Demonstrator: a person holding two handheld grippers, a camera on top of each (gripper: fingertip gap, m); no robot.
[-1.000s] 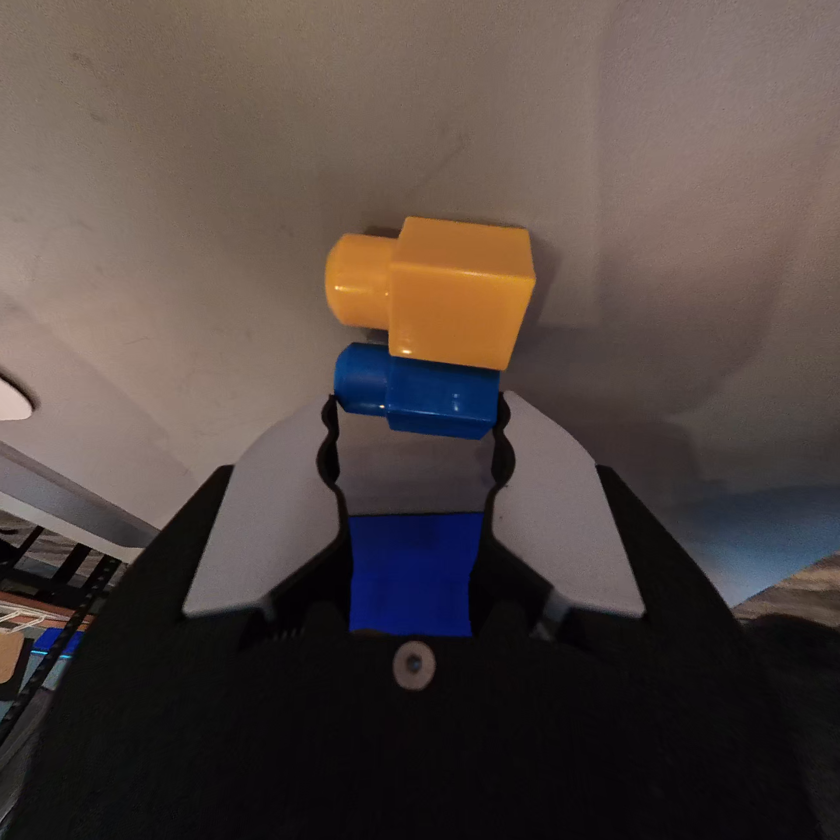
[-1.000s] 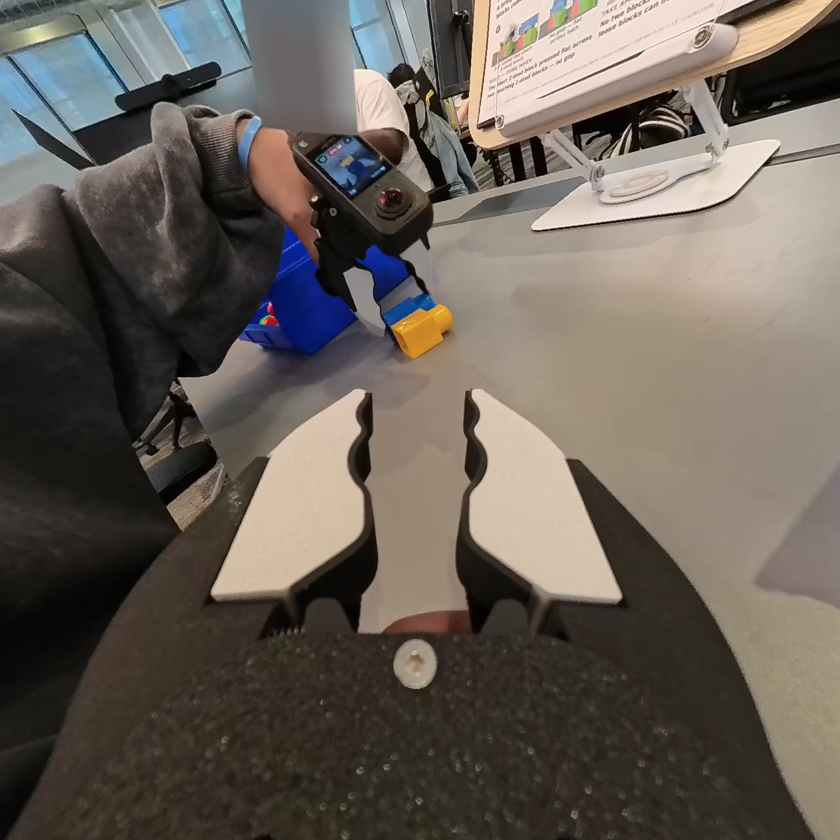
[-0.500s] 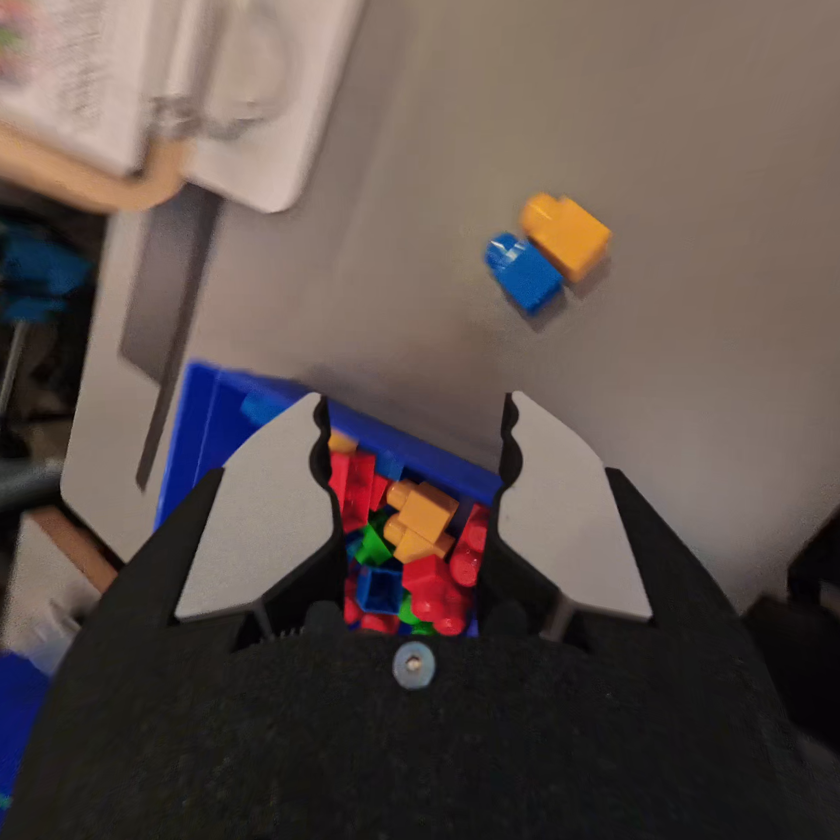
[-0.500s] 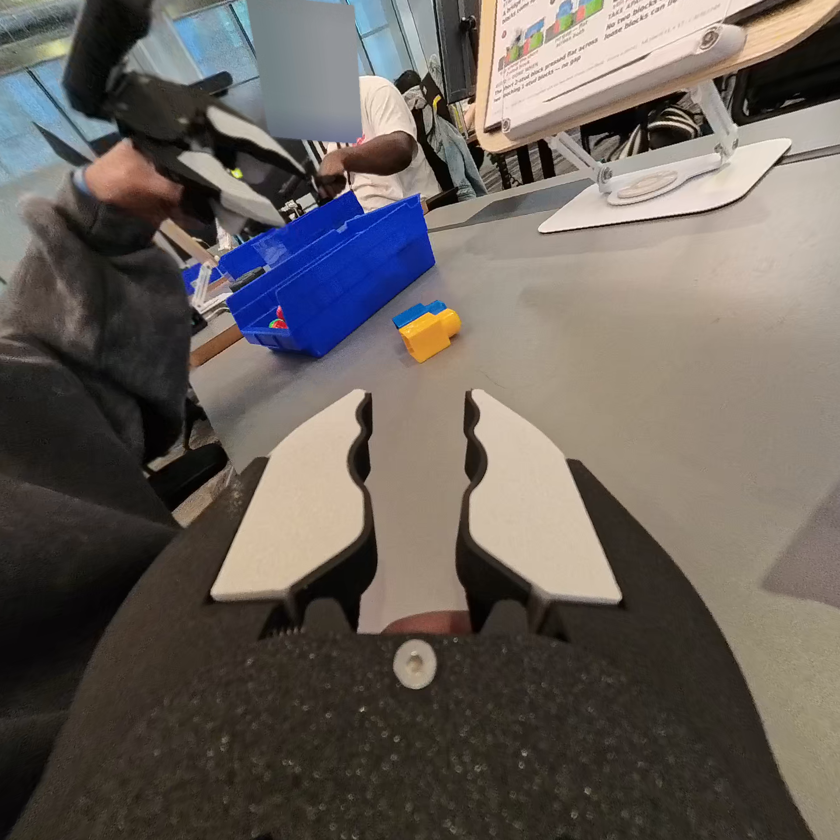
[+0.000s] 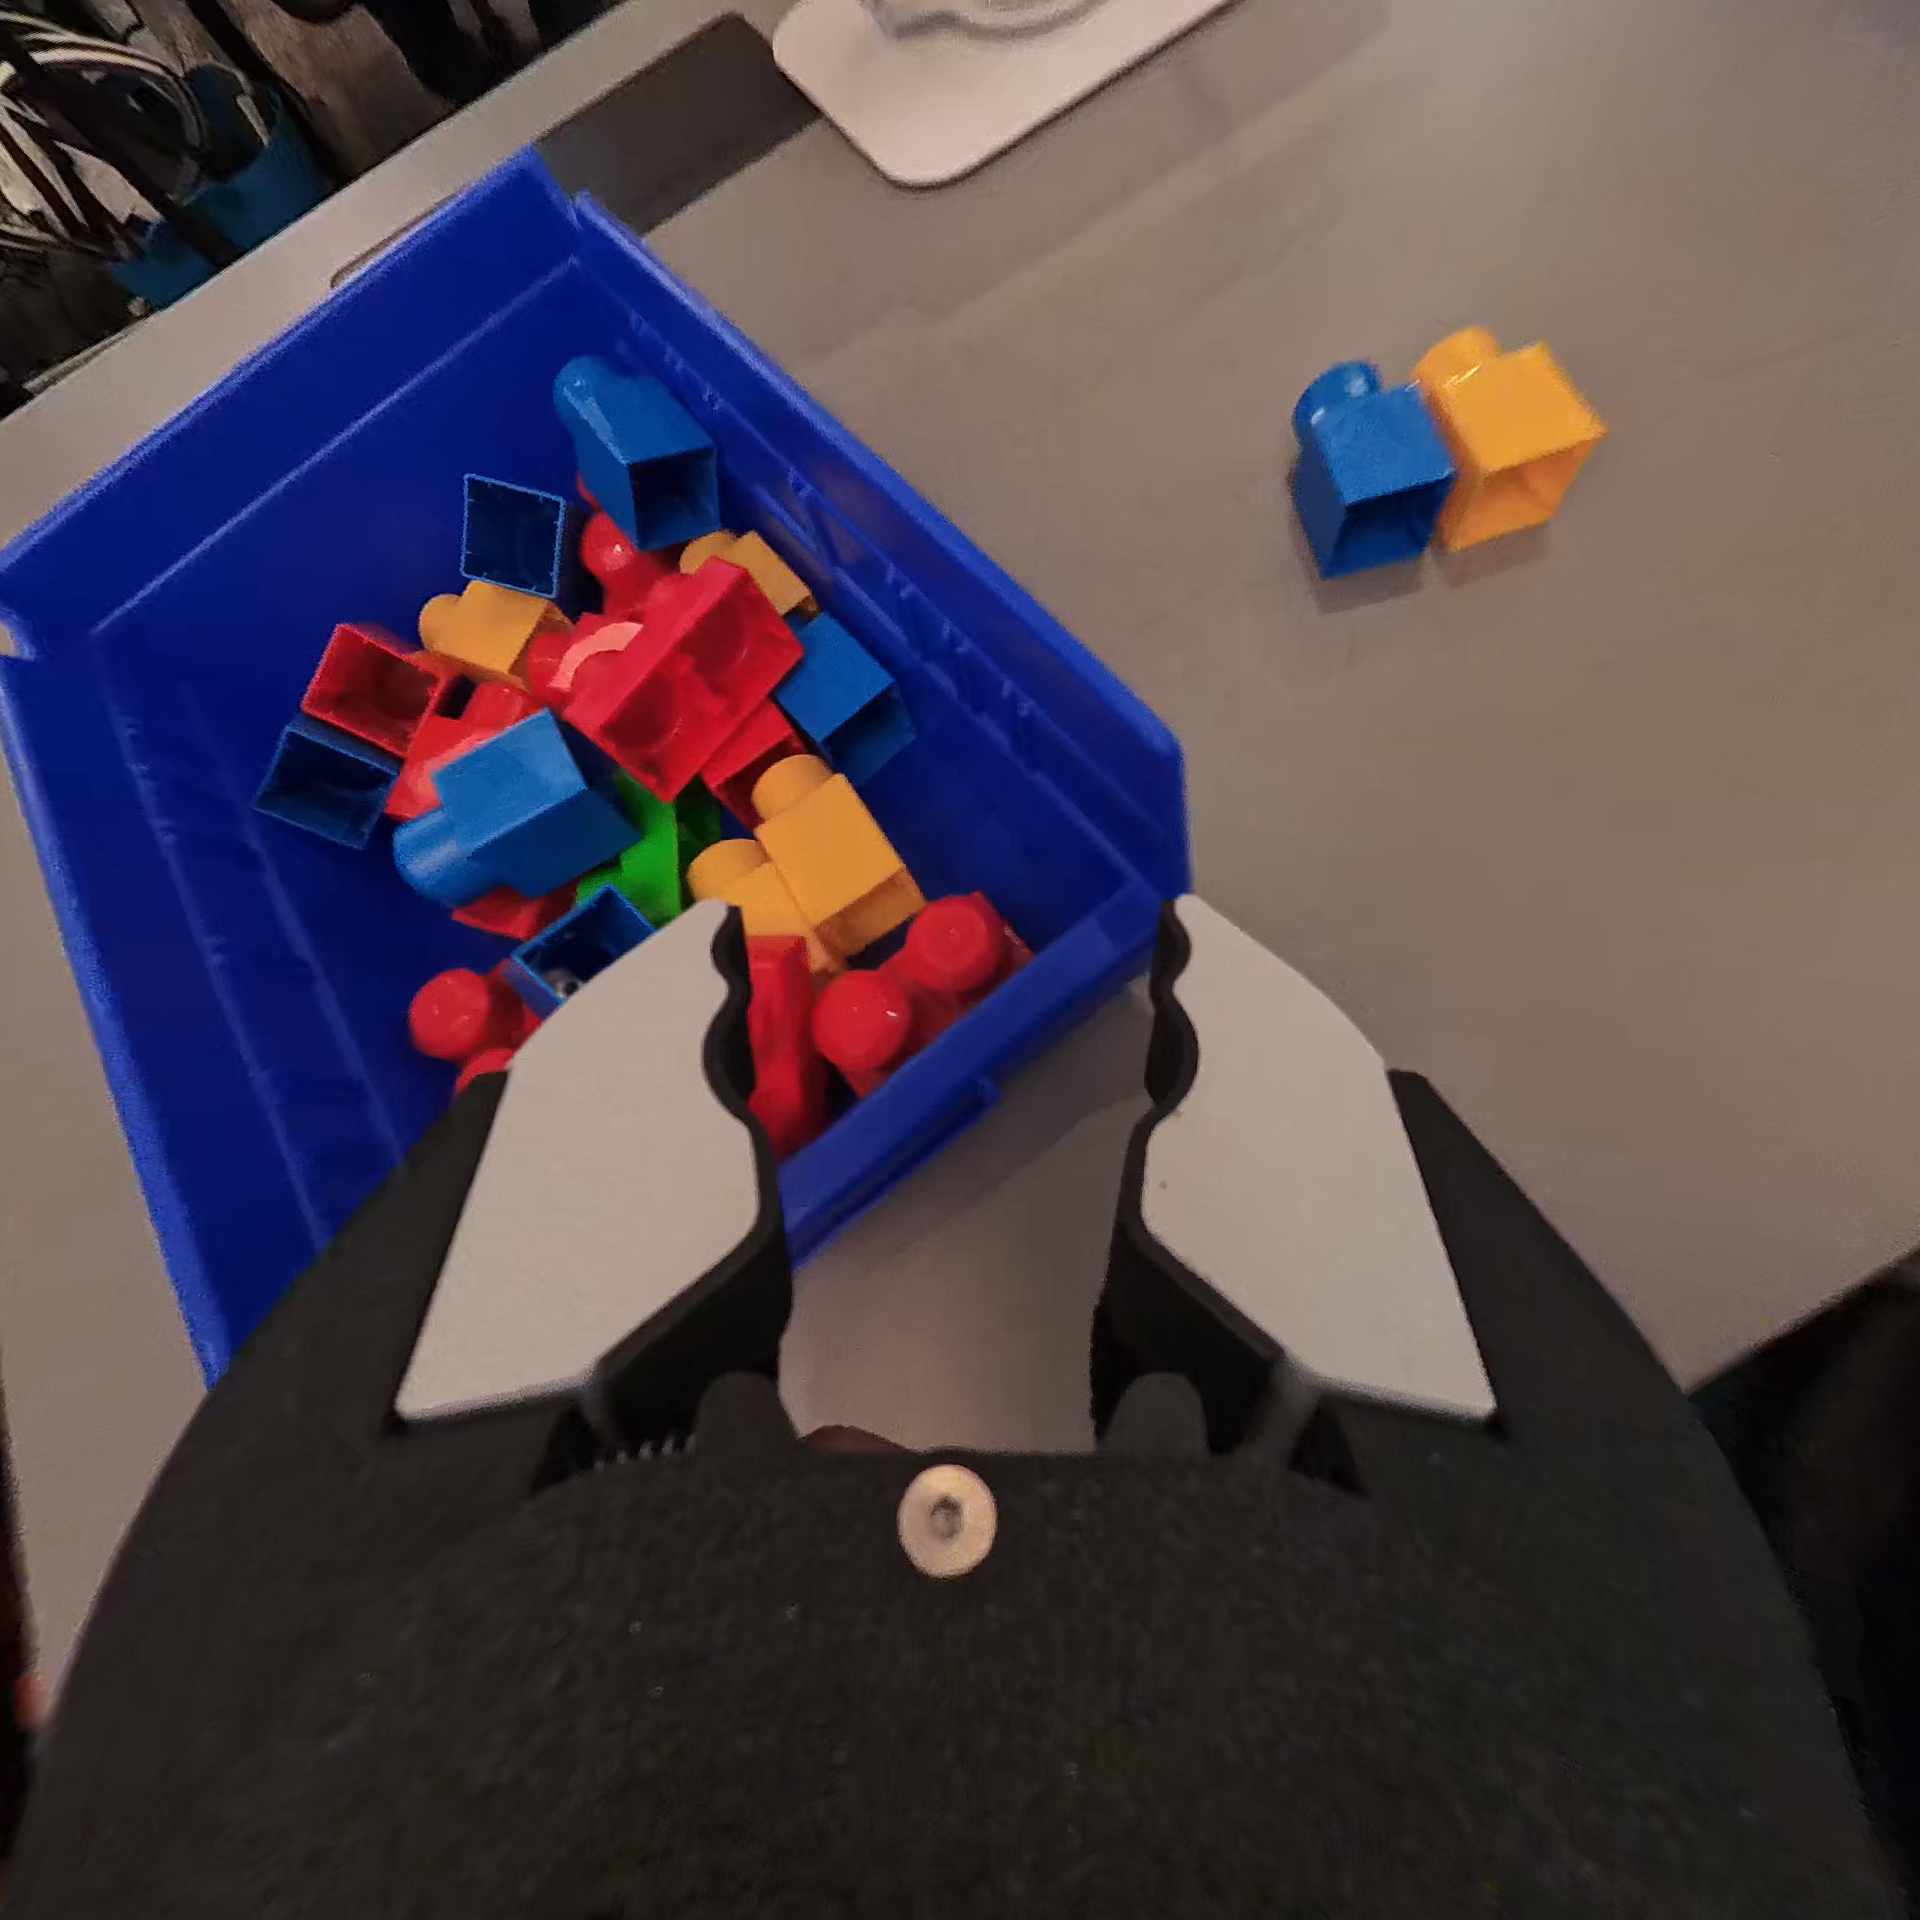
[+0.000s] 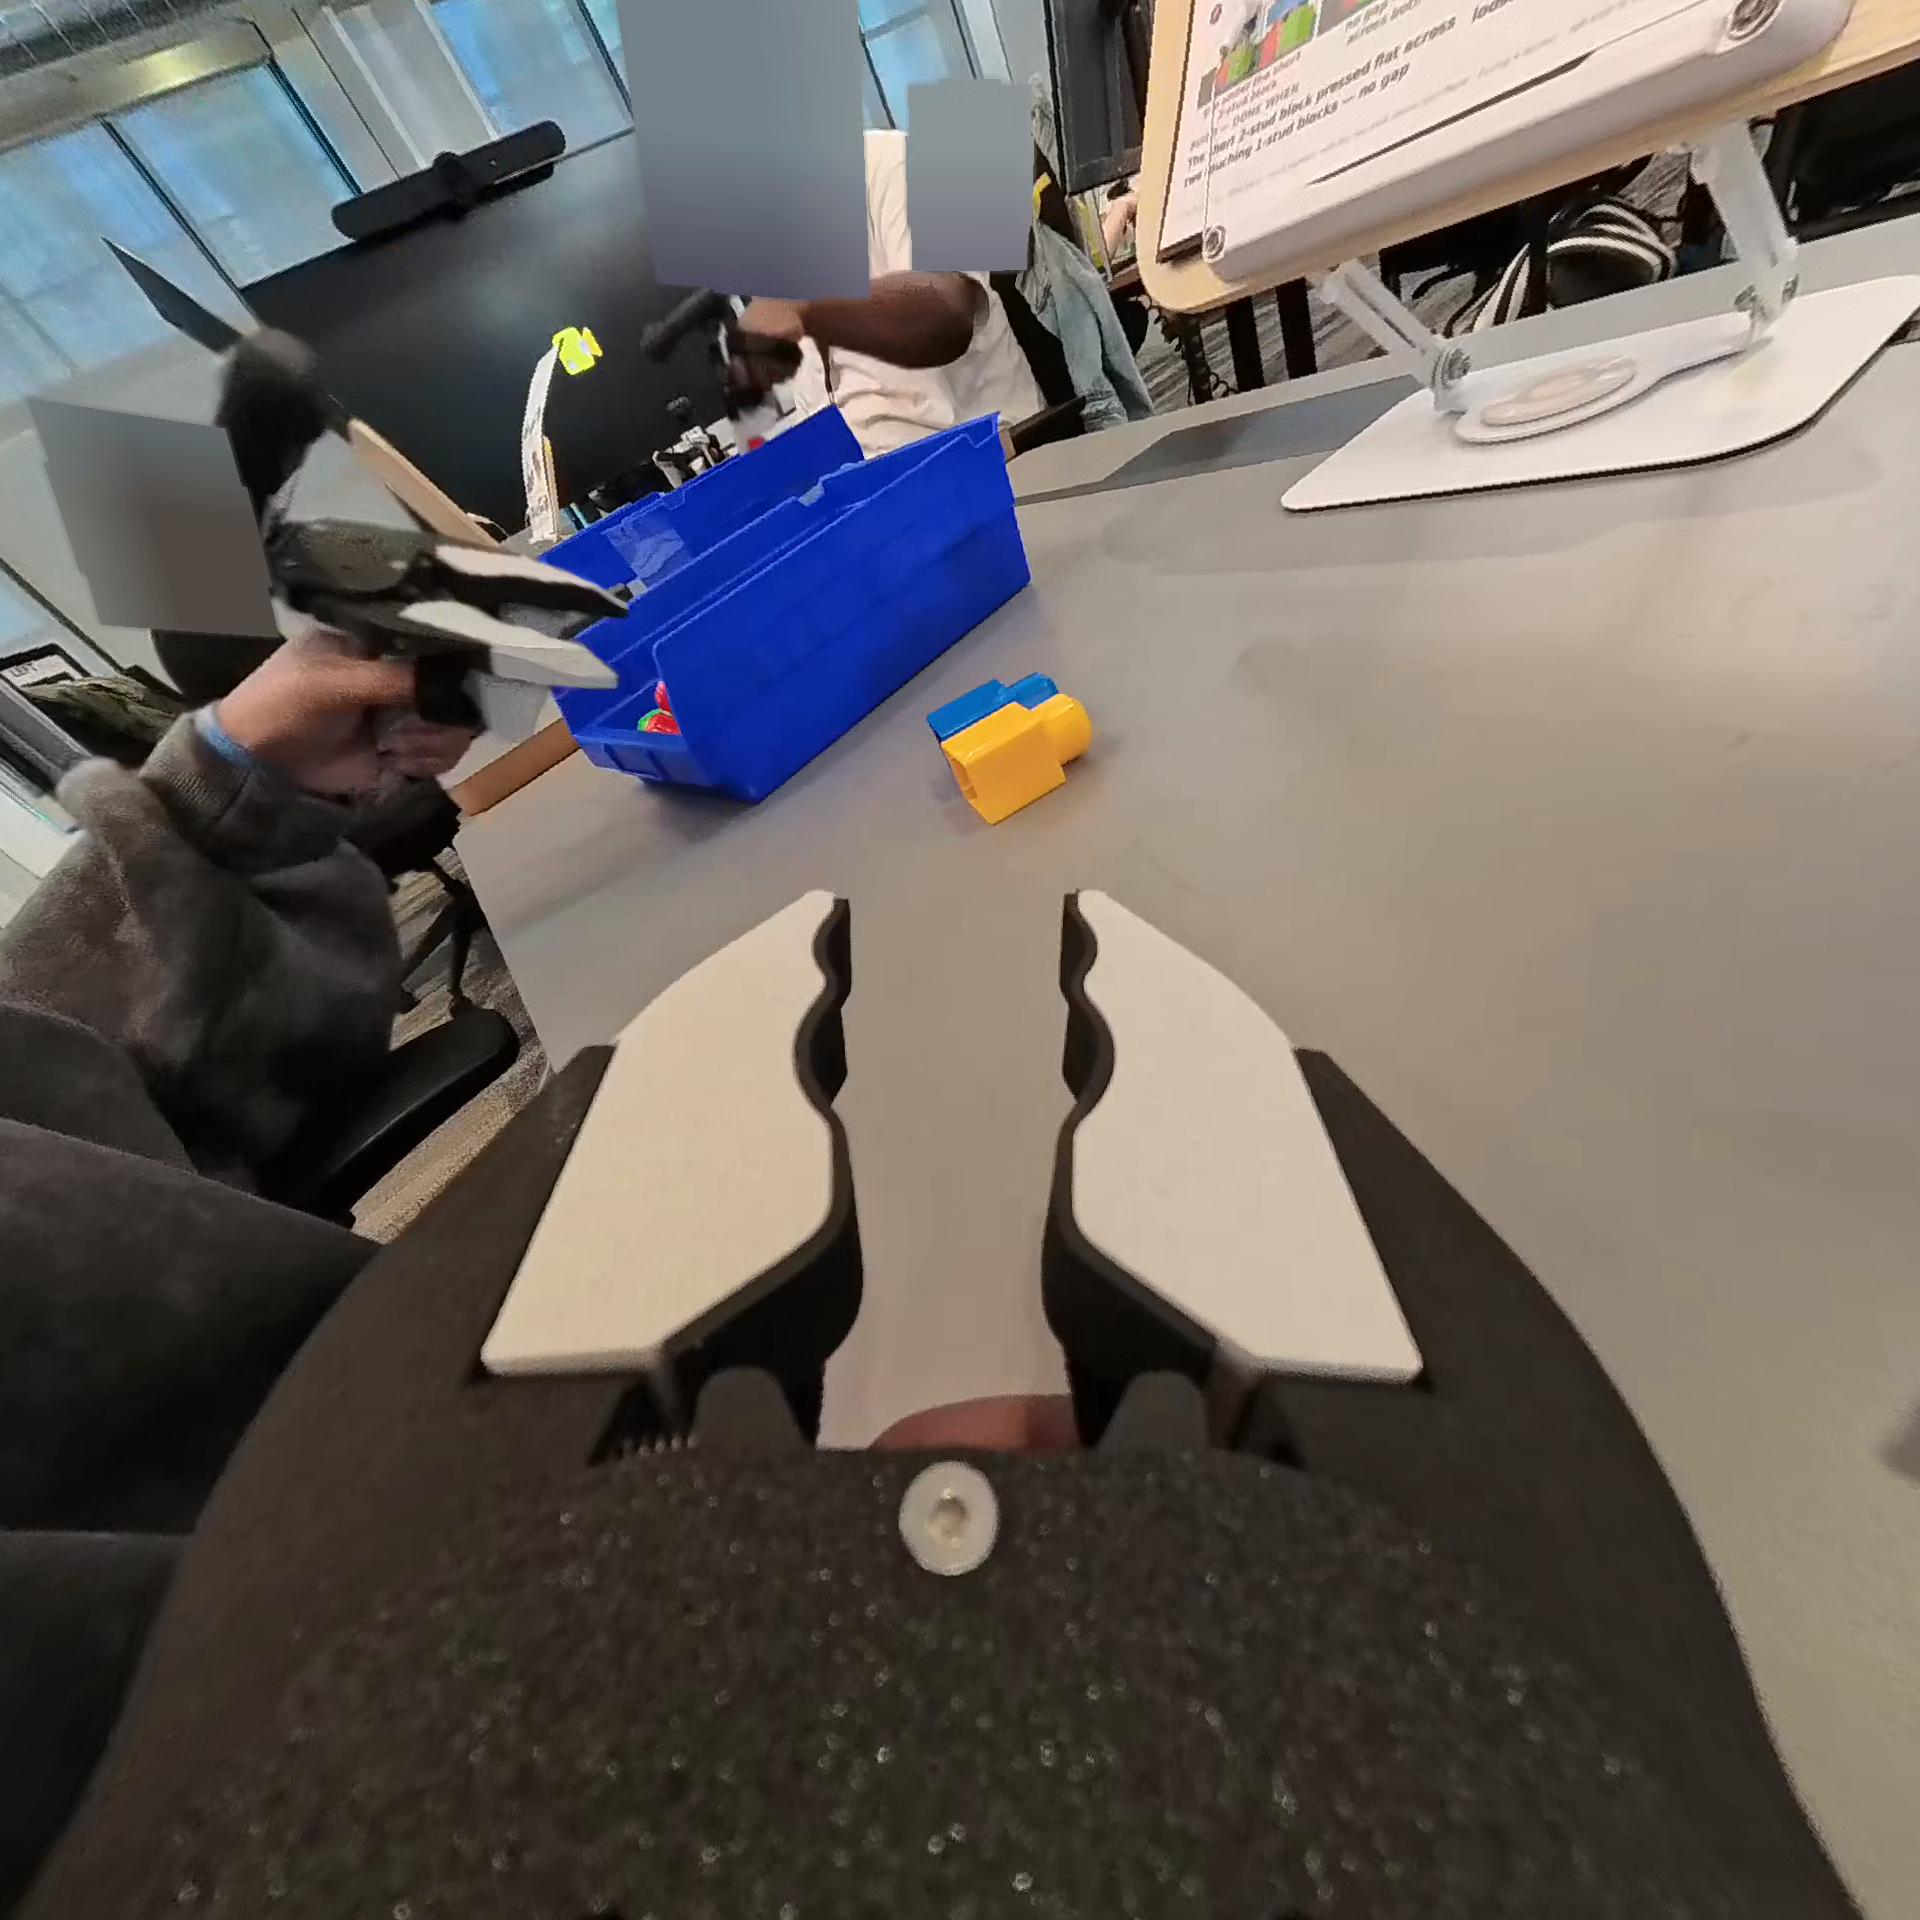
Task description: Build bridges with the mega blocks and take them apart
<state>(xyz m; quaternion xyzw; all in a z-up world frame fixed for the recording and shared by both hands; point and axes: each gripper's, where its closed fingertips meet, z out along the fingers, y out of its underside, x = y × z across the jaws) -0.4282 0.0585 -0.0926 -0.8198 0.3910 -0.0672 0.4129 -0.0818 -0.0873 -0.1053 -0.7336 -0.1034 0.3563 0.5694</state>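
Note:
A blue one-stud block point(image 5: 1369, 470) and a yellow one-stud block point(image 5: 1504, 442) lie on their sides, touching, on the grey table; both show in the right wrist view, blue point(image 6: 987, 707) behind yellow point(image 6: 1013, 766). My left gripper point(image 5: 945, 935) is open and empty, held above the near corner of the blue bin point(image 5: 312, 468), which holds several red, blue, yellow and green blocks. In the right wrist view the left gripper point(image 6: 582, 634) hangs over the bin's near end point(image 6: 831, 644). My right gripper point(image 6: 954, 914) is open and empty, low over the table, short of the two blocks.
A white stand base point(image 6: 1600, 416) carrying an instruction board point(image 6: 1455, 114) sits at the table's far right. A second blue bin point(image 6: 717, 488) stands behind the first. The table edge point(image 6: 499, 914) runs along the left. People sit beyond the table. Left tips to right tips: about 40 centimetres.
My left gripper let go of the blue block beside the yellow one, rose, and swung back over the blue bin. My right gripper stayed still.

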